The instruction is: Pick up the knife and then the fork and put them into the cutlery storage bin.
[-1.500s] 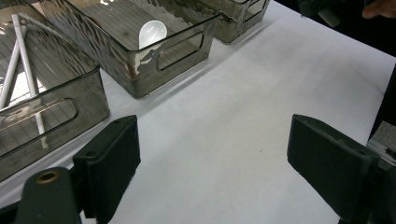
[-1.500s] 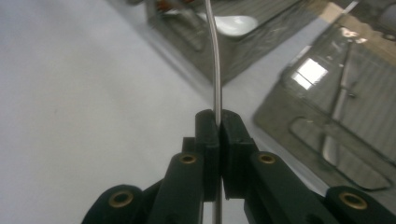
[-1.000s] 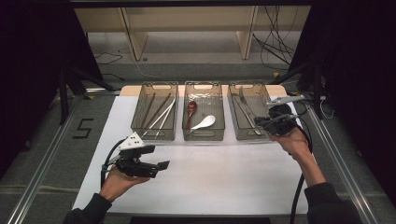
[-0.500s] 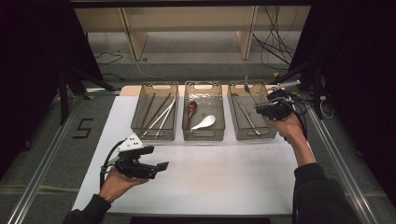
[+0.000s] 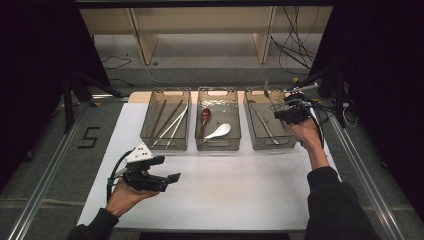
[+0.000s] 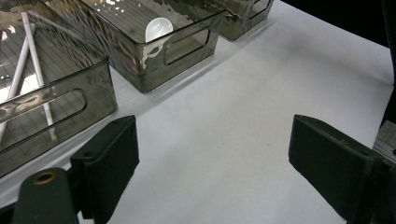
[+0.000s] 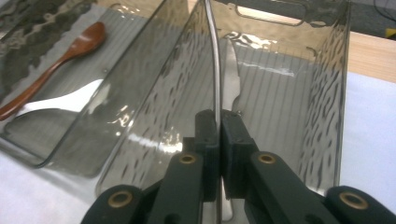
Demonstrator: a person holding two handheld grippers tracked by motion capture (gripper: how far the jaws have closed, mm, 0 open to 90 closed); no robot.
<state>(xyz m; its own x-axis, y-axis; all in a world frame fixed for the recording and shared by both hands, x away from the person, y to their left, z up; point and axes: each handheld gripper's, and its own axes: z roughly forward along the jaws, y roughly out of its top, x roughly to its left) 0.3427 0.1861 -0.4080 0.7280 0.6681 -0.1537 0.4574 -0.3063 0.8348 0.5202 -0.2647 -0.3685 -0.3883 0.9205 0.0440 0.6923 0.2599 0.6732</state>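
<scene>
Clearly the right gripper (image 7: 218,122) is clamped on a thin metal knife (image 7: 215,65), probably stiff, light and slippery, best pinched mid-handle above the right bin (image 7: 327,93).

Left hand (image 5: 124,196) low at near left, palm up, holding black left gripper (image 5: 170,178) level, fingers (image 6: 112,161) spread wide. Right forearm stretched forward, right hand (image 5: 301,132) raised, black right gripper (image 7: 218,122) with fingers (image 7: 233,135) clamped together.

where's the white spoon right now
In the high view the white spoon lies in the middle bin, just right of the brown wooden spoon, between the chopstick bin and the bin under the right claw.
</scene>
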